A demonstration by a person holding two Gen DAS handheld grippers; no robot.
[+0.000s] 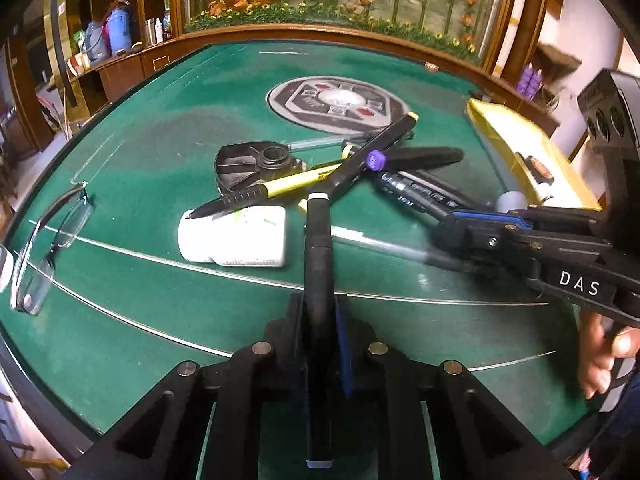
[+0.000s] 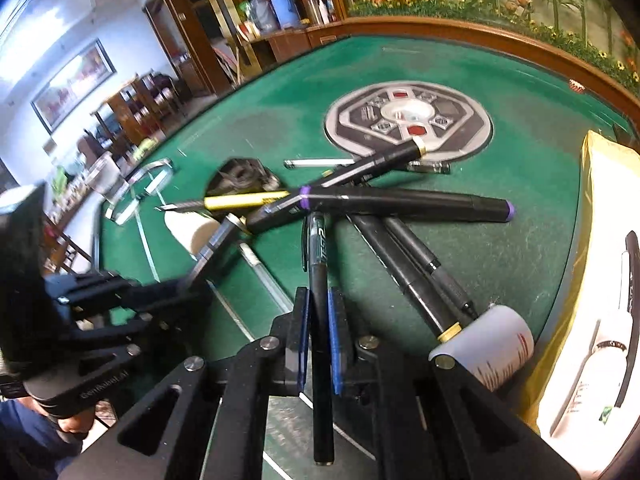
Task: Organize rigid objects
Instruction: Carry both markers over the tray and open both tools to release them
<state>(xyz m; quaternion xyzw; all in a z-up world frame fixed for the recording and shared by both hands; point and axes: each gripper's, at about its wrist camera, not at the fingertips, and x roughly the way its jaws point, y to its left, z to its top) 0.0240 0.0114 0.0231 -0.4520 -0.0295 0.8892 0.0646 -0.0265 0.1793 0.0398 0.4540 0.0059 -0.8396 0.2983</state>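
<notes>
Clamped between my left gripper's (image 1: 320, 320) pads is a black marker (image 1: 317, 248) with a white band, pointing at the pile mid-table. My right gripper (image 2: 319, 336) is closed on a black pen (image 2: 320, 280) whose tip sits under the crossed markers (image 2: 384, 200). To do this well, I judge I should draw each straight back along its own axis, so the pile doesn't scatter. Remaining pens lie crossed near the table's (image 1: 160, 152) centre disc (image 1: 340, 104); a white bottle (image 1: 234, 236) lies just left, glasses (image 1: 44, 248) at the left edge.

Two white bottles (image 1: 234, 236), one pair of eyeglasses (image 1: 48, 240).
</notes>
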